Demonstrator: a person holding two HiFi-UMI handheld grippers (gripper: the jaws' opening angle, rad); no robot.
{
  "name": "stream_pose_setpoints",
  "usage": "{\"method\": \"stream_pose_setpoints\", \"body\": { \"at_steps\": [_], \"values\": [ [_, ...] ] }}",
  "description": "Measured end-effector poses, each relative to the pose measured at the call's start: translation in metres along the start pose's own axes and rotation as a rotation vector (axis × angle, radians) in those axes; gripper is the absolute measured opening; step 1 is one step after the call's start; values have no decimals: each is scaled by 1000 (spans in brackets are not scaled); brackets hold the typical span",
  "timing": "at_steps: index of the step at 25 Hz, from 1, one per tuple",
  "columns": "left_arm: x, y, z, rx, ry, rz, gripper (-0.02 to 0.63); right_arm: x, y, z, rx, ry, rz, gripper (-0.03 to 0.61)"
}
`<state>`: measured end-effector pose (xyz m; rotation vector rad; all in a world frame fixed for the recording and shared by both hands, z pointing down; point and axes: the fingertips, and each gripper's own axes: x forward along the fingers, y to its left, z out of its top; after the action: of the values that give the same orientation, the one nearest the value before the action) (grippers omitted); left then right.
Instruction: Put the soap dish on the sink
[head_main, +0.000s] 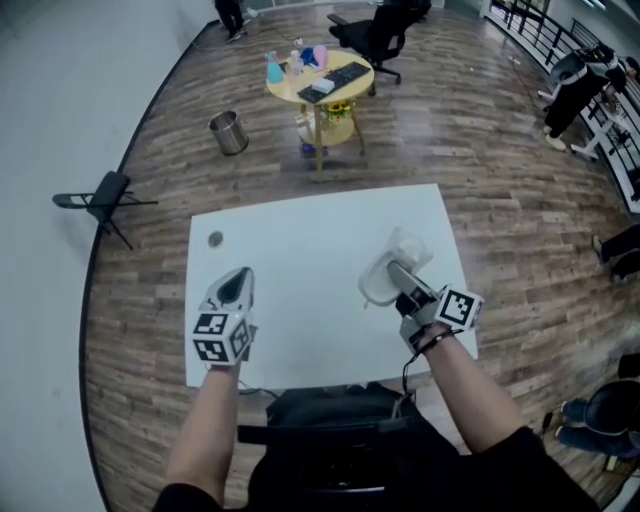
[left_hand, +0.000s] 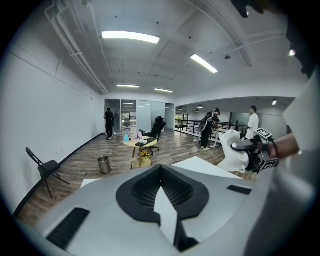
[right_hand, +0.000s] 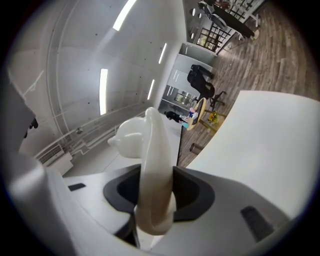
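Soap dish (head_main: 378, 285), white, is being held over the right side of the white table (head_main: 300, 230), with the right gripper (head_main: 397, 272) clamping its rim between both jaws. The left gripper (head_main: 238, 280) is hovering over the table's left part, jaws pressed together on nothing. A small dark round spot (head_main: 215, 239), possibly a hole, is showing near the table's far left corner.

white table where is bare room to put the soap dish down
Bare: the middle of the white table, between the left gripper and right gripper. A small grey disc sits near the far-left corner; the held soap dish hangs over the right side.
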<state>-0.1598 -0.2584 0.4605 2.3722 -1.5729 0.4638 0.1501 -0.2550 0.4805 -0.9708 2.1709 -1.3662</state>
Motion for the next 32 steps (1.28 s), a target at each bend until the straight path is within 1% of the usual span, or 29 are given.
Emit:
{"method": "stream_pose_setpoints", "body": {
  "at_steps": [4, 7, 9, 13, 15, 20, 23, 27, 32],
  "values": [
    [0, 11, 0, -5, -6, 20, 11, 2, -14, -9, 24, 15, -56, 147],
    [3, 25, 3, -11, -11, 24, 11, 10, -15, -10, 24, 10, -84, 147],
    [6, 32, 4, -14, -9, 16, 11, 17, -11, -11, 35, 9, -87, 147],
    [16, 37, 4, 0, 2, -12, 11, 27, -14, -17, 11, 30, -97, 147],
    [21, 40, 3, -4, 12, -24, 11, 30, -17, -23, 23, 37, -102, 147],
    [30, 40, -4, -8, 38, -43, 11, 32, -30, -34, 22, 67, -144, 147],
    [33, 40, -9, -11, 42, -49, 11, 32, -35, -40, 52, 75, -169, 147],
    [37, 39, -15, -15, 55, -56, 11, 39, -38, -46, 29, 99, -146, 147],
    [43, 39, -24, -22, 84, -60, 11, 42, -50, -53, 19, 124, -146, 147]
  ]
}}
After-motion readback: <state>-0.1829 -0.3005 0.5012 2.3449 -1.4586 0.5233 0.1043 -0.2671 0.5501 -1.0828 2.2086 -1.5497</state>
